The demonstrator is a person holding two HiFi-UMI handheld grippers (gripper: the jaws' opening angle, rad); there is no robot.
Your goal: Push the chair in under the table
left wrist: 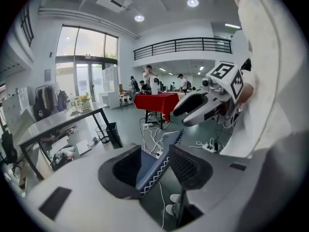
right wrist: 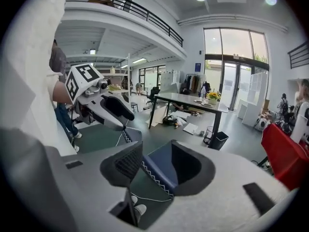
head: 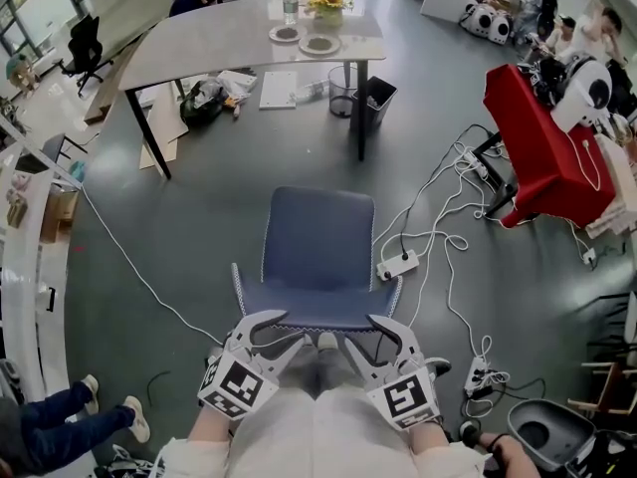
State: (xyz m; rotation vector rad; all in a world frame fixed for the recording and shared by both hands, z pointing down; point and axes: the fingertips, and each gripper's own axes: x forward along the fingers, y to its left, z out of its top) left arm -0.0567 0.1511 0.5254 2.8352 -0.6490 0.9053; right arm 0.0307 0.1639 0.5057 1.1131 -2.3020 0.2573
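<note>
**Both grippers at the chair back, jaws wide**

In the head view I see the chair [head: 318, 237] at the centre of the frame. Its blue seat points towards the top of the frame and its back is nearest the bottom edge. It stands on the grey floor [head: 199, 227], well apart from the table [head: 229, 38], which fills the upper left and carries flowers [head: 328, 0].

My left gripper [head: 284, 329] sits at the left end of the chair back's top edge, and my right gripper [head: 363, 332] sits at the right end. Both are low in the frame and angled downward.

In each gripper view the jaws stand wide apart. The blue edge of the back, with its white zigzag stitching, runs between them. I see a gap on at least one side of the edge, so neither pair is clamped on it.

A power strip [head: 398, 265] lies on the floor just right of the seat. A red cloth [head: 542, 147] hangs at the right of the frame.
</note>
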